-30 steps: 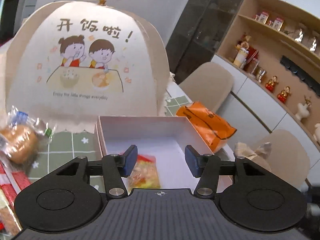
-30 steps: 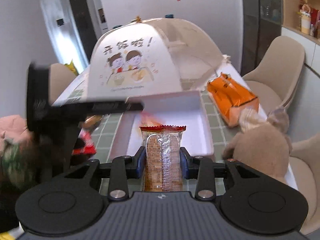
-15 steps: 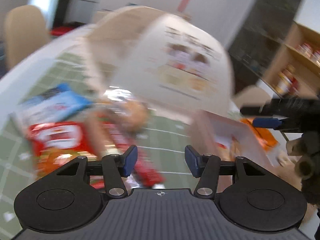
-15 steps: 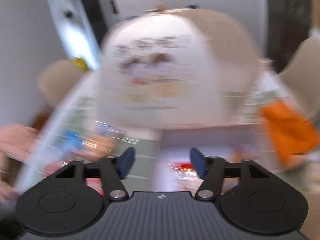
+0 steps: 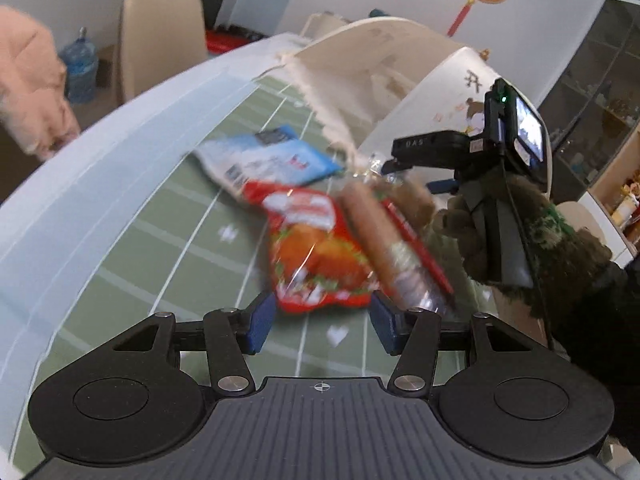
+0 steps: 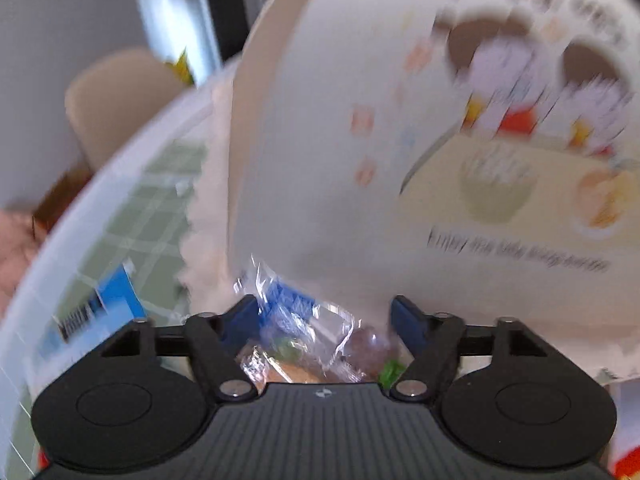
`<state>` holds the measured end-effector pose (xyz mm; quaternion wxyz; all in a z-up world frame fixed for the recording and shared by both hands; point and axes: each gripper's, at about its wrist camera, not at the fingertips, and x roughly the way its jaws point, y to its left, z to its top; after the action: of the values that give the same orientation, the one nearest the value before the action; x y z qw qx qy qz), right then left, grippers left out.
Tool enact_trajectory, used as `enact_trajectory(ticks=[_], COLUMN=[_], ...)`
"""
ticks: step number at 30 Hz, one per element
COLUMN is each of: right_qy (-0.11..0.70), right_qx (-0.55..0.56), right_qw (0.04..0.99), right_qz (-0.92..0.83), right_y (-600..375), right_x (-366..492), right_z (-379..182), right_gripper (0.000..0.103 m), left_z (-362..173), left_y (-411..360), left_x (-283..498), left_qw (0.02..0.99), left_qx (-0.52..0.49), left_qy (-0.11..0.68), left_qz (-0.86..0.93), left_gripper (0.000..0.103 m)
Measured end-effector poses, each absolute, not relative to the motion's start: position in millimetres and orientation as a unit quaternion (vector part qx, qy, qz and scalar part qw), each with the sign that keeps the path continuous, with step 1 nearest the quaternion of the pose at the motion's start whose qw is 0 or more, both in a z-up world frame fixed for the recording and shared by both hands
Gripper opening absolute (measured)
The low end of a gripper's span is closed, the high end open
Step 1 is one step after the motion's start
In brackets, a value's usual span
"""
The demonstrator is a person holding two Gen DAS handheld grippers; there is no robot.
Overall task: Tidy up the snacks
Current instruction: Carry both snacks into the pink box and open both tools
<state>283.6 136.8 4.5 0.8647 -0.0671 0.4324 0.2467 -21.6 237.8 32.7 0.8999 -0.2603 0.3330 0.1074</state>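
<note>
The snacks lay in a loose heap on the bench, all blurred. In the left wrist view a red packet (image 5: 316,248) with orange food printed on it lay nearest, a long brown sausage-like snack (image 5: 384,248) in clear wrap leaned along its right side, and a blue and white packet (image 5: 272,160) lay beyond them to the far left. In the right wrist view a clear-wrapped snack (image 6: 308,340) with blue print and brownish contents sat right at the foot of the dome cover (image 6: 400,140).

The left gripper (image 5: 320,326) held its fingers wide, with nothing between them; the red packet's near edge lay just ahead. The right gripper (image 6: 320,326) had just been closing slightly; its fingers (image 6: 404,320) stood apart around the clear-wrapped snack, and whether they touched it could not be told.

The bench (image 5: 180,248) carried a green cloth with white grid lines and a broad pale border. The white dome cover, printed with 2 cartoon children, stood on the far side. A beige chair (image 5: 160,32) and a water bottle (image 5: 82,66) stood past the left edge, shelving at the far right.

Green cloth lay open to the left of the heap; the dome closed off the far side.
</note>
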Motion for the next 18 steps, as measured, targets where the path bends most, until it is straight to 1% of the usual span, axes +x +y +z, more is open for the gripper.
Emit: enact_trajectory(ticks=[2,3,4,5,7,11,15,18], right_qy=[0.433,0.440,0.451,0.465,0.487,0.496,0.519,0.521], right_qx=[-0.082,-0.088,-0.085,-0.077,-0.067,-0.089,-0.076,-0.079], right_qw=[0.862,0.857,0.849,0.837,0.815,0.792,0.753,0.737], right_qz=[0.253,0.255,0.263,0.279,0.307,0.345,0.397,0.423], right_y=[134,133,131,128,118,97,71,56], right_x=[279,276,273,267,249,197,147,116], right_z=[4,6,8,10,13,17,16,17], right_gripper=[0.049,0.044,0.036,0.030,0.027,0.026,0.026,0.026], left_z=[28,26,25,25,26,32,41,52], left_y=[238,238,238,237,234,227,224,221], left_x=[-27,-28,-28,-27,-24,-17,-8,5], left_qw=[0.896,0.894,0.892,0.891,0.893,0.898,0.906,0.915], left_qx=[-0.268,-0.271,-0.275,-0.277,-0.277,-0.268,-0.253,-0.225], left_qy=[0.337,0.338,0.340,0.341,0.340,0.338,0.330,0.323], left_qz=[0.111,0.113,0.112,0.110,0.101,0.087,0.083,0.085], left_gripper=[0.057,0.057,0.057,0.057,0.057,0.057,0.057,0.057])
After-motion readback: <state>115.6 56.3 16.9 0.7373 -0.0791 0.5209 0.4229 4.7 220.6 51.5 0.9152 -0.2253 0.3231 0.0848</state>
